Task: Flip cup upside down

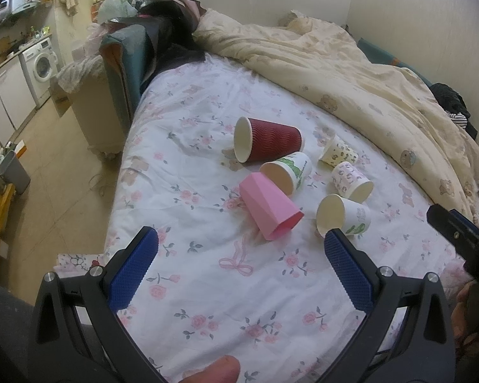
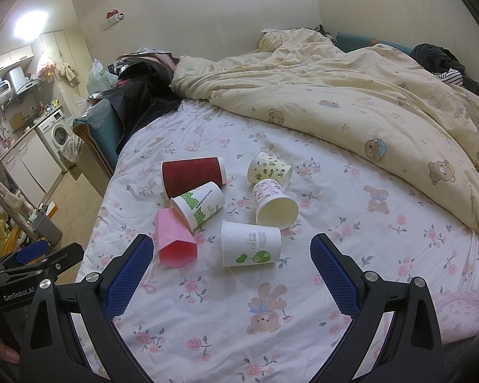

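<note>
step: pre-grasp, nothing picked up yet, all six cups lying on their sides on the floral bedsheet (image 2: 335, 191)
left gripper (image 1: 241, 245): spread wide, holding nothing, hovering near the pink faceted cup (image 1: 269, 209)
right gripper (image 2: 231, 253): also gaping, holding nothing, lined up roughly on the white cup with the green globe print (image 2: 250, 244)
other cups: maroon ripple cup (image 2: 191, 175), white cup with green leaf print (image 2: 199, 206), pale yellow cartoon cup (image 2: 268, 167), pink-print cartoon cup (image 2: 274, 201), bunched close, some touching
contents: look empty where mouths face the camera, can't say for the yellow one
next move: probably drop onto one cup's wall, squeeze gently, rotate so the rim lands on the sheet
watch out: soft bedding, thin paper, likely to crush or tip
</note>
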A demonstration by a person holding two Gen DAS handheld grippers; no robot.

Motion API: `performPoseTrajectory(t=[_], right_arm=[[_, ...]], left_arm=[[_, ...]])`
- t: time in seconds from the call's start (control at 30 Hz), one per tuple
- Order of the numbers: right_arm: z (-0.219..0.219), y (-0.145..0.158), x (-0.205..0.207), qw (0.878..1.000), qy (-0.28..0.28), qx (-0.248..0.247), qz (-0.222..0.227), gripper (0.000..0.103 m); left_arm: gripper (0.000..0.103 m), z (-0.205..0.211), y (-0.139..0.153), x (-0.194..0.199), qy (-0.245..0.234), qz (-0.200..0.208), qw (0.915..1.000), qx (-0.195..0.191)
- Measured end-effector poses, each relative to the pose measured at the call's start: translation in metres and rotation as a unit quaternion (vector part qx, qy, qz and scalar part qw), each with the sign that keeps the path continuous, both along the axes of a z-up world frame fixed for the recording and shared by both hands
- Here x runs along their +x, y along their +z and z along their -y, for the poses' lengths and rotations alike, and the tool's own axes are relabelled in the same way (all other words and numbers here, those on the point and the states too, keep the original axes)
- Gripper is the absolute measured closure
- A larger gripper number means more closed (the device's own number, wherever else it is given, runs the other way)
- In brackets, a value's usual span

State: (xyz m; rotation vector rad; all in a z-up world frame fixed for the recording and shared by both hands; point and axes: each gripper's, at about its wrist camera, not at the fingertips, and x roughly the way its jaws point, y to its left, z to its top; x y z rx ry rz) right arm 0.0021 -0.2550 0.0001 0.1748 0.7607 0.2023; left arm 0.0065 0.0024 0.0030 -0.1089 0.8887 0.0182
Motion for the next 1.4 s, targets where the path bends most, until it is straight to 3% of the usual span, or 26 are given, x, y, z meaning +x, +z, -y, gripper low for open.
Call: performPoseTrajectory(t=[0.13,0.3,0.47,0.63,0.8,0.87,0.9,1.07,1.17,1.27,1.37,1.4], right_arm=[[0.018,0.004,0.005,0.999,-0.019,0.022,-0.016,0.002],[0.032,0.018,0.020,0.999,-0.026,0.012,-0.022,0.002],[0.040,0.030,0.038,1.000,-0.015,-0.012,-0.020,0.002],[0.054,0.022,0.064,0.998,-0.019,-0.043,-0.053,0.002],[0.074,0.009,0.076,0.997,-0.043,-0.028,-0.063,0.002],[0.081,0.003,0.079,0.996,-0.052,-0.023,-0.070,0.002],[0.083,0.001,0.080,0.995,-0.055,-0.022,-0.075,0.002],[0.101,-0.010,0.086,0.992,-0.082,-0.023,-0.098,0.002],[0.112,-0.015,0.087,0.989,-0.094,-0.010,-0.110,0.002],[0.120,-0.020,0.088,0.987,-0.105,-0.015,-0.119,0.002],[0.127,-0.022,0.087,0.986,-0.111,-0.019,-0.123,0.002],[0.129,-0.023,0.087,0.986,-0.112,-0.021,-0.125,0.002]], left_arm=[[0.000,0.005,0.010,0.008,-0.009,-0.009,0.9999,-0.006],[0.000,0.020,0.024,0.025,-0.025,-0.004,0.9997,-0.008],[0.000,0.042,0.029,0.051,-0.064,-0.013,0.9975,0.027],[0.000,0.063,0.011,0.091,-0.127,-0.074,0.9880,0.047],[0.000,0.089,-0.014,0.119,-0.183,-0.125,0.9722,0.077],[0.000,0.104,-0.027,0.127,-0.222,-0.150,0.9584,0.097],[0.000,0.115,-0.035,0.131,-0.249,-0.166,0.9475,0.113],[0.000,0.171,-0.074,0.143,-0.383,-0.238,0.8752,0.175],[0.000,0.196,-0.089,0.143,-0.441,-0.253,0.8377,0.201],[0.000,0.212,-0.105,0.143,-0.473,-0.266,0.8067,0.234],[0.000,0.225,-0.117,0.143,-0.490,-0.276,0.7900,0.244],[0.000,0.227,-0.119,0.143,-0.492,-0.276,0.7886,0.245]])
